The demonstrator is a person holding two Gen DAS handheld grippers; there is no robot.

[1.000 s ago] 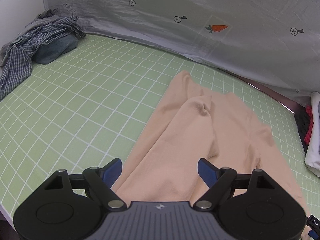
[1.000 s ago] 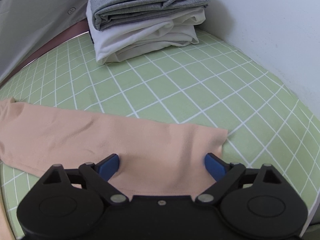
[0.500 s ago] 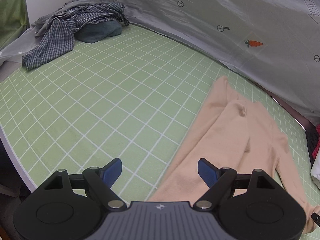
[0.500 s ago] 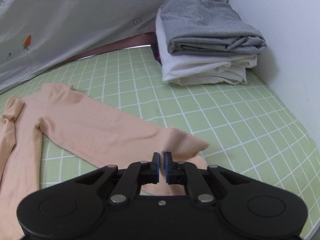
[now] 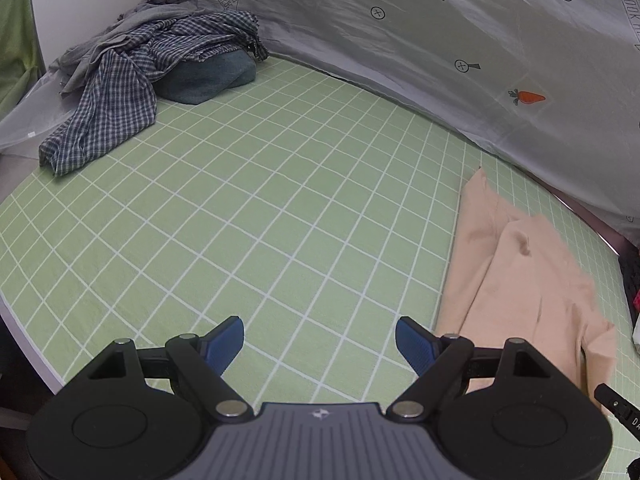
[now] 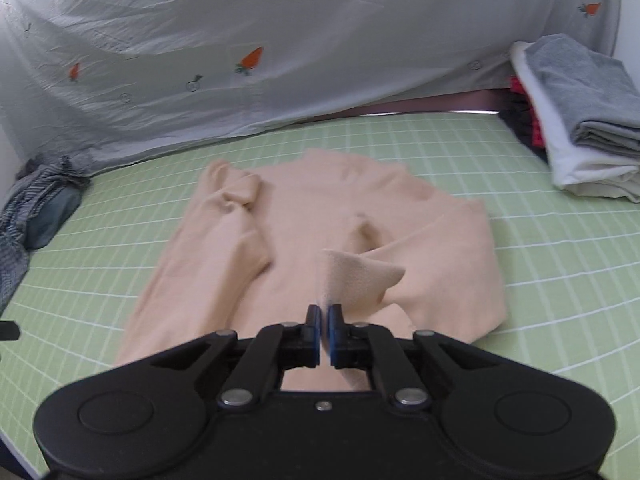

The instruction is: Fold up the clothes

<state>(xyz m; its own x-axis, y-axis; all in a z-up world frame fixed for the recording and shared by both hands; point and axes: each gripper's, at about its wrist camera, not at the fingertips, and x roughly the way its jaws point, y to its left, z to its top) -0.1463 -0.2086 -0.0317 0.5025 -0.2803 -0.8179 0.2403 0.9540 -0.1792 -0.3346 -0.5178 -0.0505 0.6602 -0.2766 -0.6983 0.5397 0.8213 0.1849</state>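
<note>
A peach long-sleeved top (image 6: 320,216) lies spread on the green checked sheet (image 6: 560,264). My right gripper (image 6: 324,316) is shut on the cuff of its right sleeve (image 6: 360,276) and holds the sleeve lifted and folded over the top's body. The left sleeve (image 6: 228,236) lies folded along the left side. In the left wrist view the top (image 5: 520,280) lies at the right. My left gripper (image 5: 320,338) is open and empty above bare sheet, left of the top.
A stack of folded grey and white clothes (image 6: 580,120) stands at the back right. A heap of checked and grey unfolded clothes (image 5: 152,76) lies at the back left. A grey carrot-print cloth (image 6: 280,40) hangs along the back. The sheet's near edge (image 5: 24,336) drops off at the left.
My right gripper closed on the sleeve cuff and carried it left over the top's body. My left gripper moved left off the top and stays open.
</note>
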